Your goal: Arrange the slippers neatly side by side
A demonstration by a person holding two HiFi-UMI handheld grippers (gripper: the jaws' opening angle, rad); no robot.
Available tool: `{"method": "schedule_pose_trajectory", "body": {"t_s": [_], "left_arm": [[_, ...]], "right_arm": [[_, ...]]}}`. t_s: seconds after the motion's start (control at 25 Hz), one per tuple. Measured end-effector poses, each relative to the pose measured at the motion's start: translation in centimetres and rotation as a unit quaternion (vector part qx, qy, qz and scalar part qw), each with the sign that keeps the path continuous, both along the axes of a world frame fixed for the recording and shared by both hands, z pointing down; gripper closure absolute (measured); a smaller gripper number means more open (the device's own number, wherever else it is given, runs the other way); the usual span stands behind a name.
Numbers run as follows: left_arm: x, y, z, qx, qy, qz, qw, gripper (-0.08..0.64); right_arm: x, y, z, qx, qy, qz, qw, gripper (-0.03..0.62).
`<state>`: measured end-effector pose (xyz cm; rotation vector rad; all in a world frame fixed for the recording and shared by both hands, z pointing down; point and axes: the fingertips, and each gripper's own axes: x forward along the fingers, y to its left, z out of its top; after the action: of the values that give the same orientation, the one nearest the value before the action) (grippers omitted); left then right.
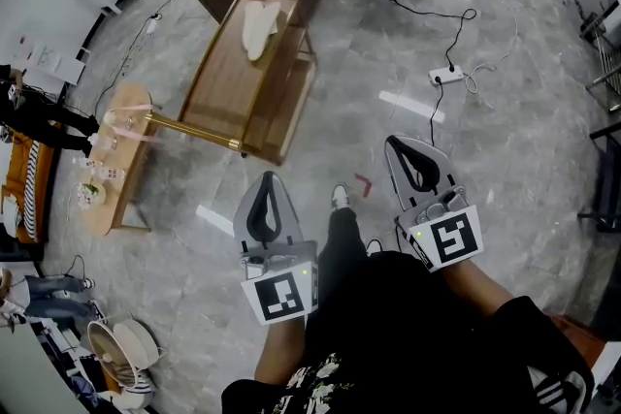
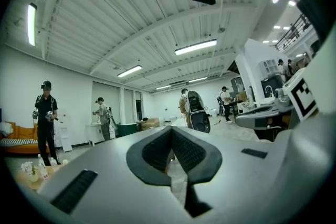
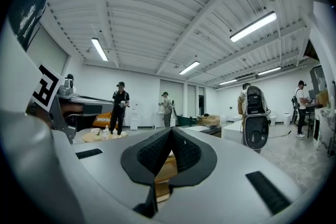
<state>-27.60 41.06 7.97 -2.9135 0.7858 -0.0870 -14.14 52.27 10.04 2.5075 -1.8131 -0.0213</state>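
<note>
While we are holding the ribbed grey left claw (image 1: 267, 179) and right claw (image 1: 394, 143) shut and empty, soft cream slippers (image 1: 259, 28) are lying on a brown wooden rack (image 1: 221, 82).

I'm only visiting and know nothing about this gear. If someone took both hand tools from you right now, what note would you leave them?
Left gripper: shut, empty, held at waist height over the floor.
Right gripper: shut, empty, same height.
Slippers: a pale heap on the wooden rack ahead, out of reach. They seem to overlap, and I cannot tell how they lie.
Done: nothing yet; neither gripper is near them.
Left: step up to the rack, open a gripper, pick up each slipper and set the pair side by side.
</note>
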Motion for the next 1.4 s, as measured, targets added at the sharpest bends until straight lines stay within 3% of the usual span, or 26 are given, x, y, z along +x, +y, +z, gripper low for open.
{"method": "schedule_pose_trajectory", "body": {"t_s": [0.52, 0.64, 0.88, 1.04, 1.4], "left_arm": [[2.6, -7.0, -1.7, 0.013, 0.013, -0.007, 0.9998, 0.561], [4.2, -7.9, -2.4, 0.021, 0.025, 0.010, 0.9994, 0.561], [5.6, -10.6, -1.1, 0.004, 0.004, 0.025, 0.9997, 0.561], [7.0, -12.5, -2.1, 0.009, 0.024, 0.034, 0.9991, 0.560], [8.8, -17.4, -2.1, 0.016, 0.031, 0.040, 0.9986, 0.560]], "right_arm": [[2.6, -7.3, -1.1, 0.003, 0.013, -0.026, 1.000, 0.594], [3.6, -8.2, -1.2, -0.001, 0.015, -0.019, 1.000, 0.594], [4.6, -10.5, -0.7, -0.012, 0.015, -0.005, 1.000, 0.594], [6.0, -11.9, -1.9, -0.009, 0.028, 0.009, 1.000, 0.594], [8.4, -16.1, -2.2, -0.001, 0.039, 0.025, 0.999, 0.594]]}}
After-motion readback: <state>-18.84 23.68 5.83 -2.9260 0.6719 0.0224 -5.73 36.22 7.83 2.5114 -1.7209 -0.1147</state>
